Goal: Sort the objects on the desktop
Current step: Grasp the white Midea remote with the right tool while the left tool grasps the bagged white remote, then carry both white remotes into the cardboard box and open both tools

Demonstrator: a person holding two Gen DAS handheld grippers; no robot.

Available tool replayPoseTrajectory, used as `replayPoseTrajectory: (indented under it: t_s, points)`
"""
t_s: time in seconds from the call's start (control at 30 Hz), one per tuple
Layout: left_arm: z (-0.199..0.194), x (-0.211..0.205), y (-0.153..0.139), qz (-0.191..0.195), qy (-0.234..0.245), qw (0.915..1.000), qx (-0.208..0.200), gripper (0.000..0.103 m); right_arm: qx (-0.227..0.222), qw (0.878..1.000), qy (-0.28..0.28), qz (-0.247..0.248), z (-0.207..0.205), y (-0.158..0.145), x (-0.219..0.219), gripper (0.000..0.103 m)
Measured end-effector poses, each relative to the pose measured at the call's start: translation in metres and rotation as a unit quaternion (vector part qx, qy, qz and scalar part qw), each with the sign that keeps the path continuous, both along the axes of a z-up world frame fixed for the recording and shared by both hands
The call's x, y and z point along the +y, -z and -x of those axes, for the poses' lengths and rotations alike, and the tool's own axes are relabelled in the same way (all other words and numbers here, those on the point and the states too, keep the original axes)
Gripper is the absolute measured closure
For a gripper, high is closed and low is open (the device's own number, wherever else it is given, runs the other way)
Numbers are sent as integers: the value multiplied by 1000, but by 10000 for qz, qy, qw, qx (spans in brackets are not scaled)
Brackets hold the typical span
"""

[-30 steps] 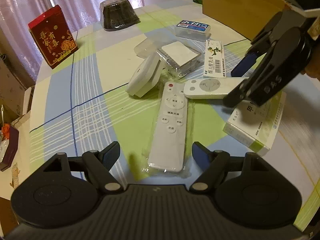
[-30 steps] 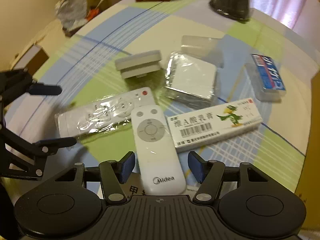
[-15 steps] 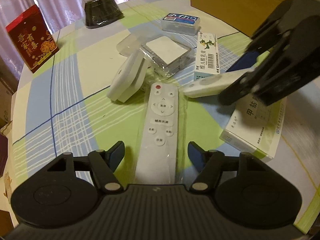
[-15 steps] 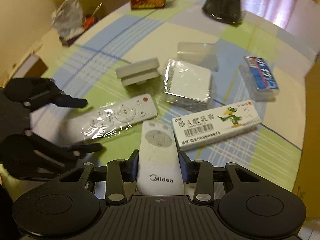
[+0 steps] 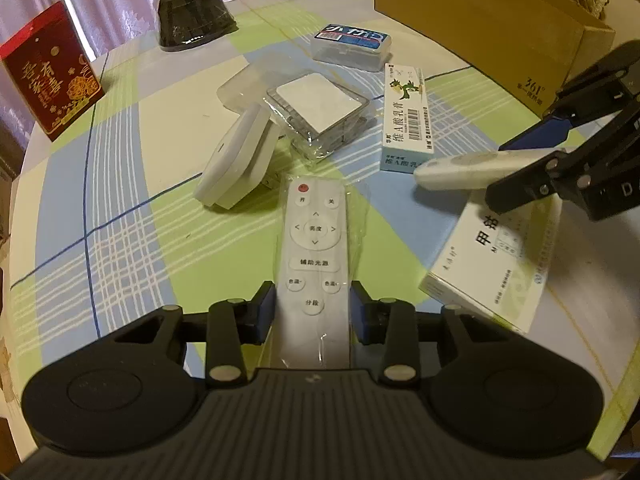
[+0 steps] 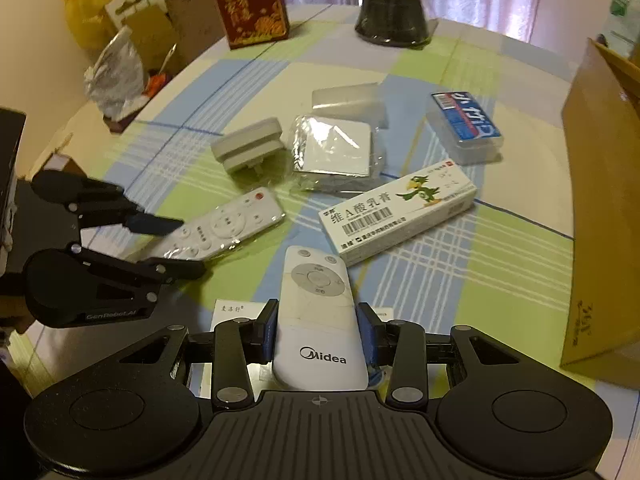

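The left claw (image 5: 312, 308) is clamped on the near end of a long white remote control sealed in clear plastic wrap (image 5: 314, 256), which lies on the checked blue, green and white worktop (image 5: 120, 208). The right claw (image 6: 318, 330) grips a shorter white Midea remote control (image 6: 318, 320) by its sides, raised above a white medicine box (image 5: 496, 264). Just beyond sit a white plug adapter (image 6: 248, 150), a plastic-wrapped white square box (image 6: 336, 150) and a long white ointment carton with a green bird (image 6: 400, 216).
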State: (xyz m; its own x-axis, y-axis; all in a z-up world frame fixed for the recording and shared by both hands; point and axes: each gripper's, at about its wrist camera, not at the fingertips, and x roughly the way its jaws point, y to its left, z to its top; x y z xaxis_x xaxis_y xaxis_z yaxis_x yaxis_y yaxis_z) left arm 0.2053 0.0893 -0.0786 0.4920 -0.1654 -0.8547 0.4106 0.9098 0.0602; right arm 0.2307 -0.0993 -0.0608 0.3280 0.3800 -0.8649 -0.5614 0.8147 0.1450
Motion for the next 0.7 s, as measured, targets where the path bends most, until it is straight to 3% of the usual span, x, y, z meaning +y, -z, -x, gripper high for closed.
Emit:
replayPoseTrajectory:
  t_s: [0.3,0.7]
  points:
    - [19,1,-28,236,-242,9994,-92,70,-163,9995,244,-143,14,-21,-23,64]
    - [32,-28,-71,297,-68,9990,-325,70,-436,9974,544,-202,34,-55,-58,64]
